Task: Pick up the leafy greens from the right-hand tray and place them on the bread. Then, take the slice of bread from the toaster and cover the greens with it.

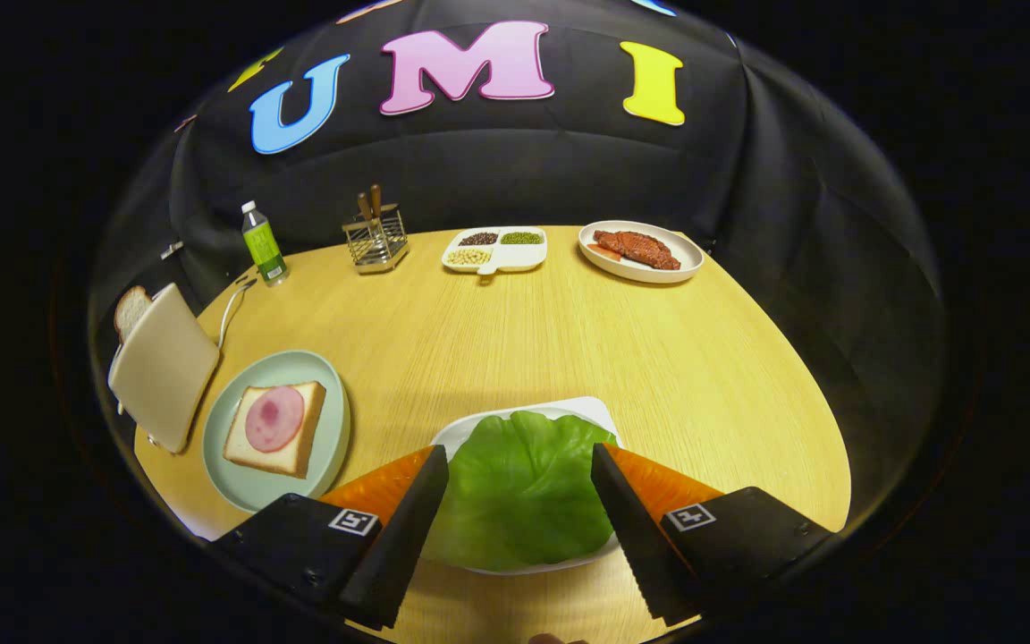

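A green lettuce leaf (519, 487) lies on a white tray (582, 410) directly between my fingers. My gripper (519, 461) is open, one finger on each side of the leaf, neither pressing on it. To the left, a pale green plate (251, 487) carries a slice of bread (300, 416) topped with a round of pink ham (274, 418). Further left stands a cream toaster (164, 366) with a slice of bread (130, 310) sticking out of its top.
Along the back of the round wooden table (497, 331) stand a green-labelled bottle (263, 243), a wire holder with utensils (375, 237), a divided dish of beans (495, 249) and a plate of red meat (640, 250). A white cable (231, 309) runs from the toaster.
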The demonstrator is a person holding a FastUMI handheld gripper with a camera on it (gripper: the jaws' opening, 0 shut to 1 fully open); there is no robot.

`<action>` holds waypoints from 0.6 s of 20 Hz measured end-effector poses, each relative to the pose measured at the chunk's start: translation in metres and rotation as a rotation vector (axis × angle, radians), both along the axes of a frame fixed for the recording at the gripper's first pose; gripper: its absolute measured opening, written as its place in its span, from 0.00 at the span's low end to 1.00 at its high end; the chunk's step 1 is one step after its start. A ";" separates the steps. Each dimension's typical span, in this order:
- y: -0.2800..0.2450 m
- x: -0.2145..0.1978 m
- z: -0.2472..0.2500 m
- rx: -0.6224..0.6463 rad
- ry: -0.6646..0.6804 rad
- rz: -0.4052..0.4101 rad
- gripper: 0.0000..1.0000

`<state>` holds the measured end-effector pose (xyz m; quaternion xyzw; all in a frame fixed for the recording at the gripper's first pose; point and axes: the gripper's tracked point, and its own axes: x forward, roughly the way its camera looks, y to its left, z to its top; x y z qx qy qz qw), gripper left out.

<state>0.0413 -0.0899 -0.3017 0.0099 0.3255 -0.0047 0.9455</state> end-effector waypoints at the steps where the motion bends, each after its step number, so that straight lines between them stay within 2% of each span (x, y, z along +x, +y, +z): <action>1: 0.002 -0.001 -0.004 0.001 0.011 0.006 1.00; 6: 0.003 -0.011 -0.033 0.013 0.098 0.002 1.00; 12: 0.001 -0.012 -0.034 -0.014 0.101 0.005 1.00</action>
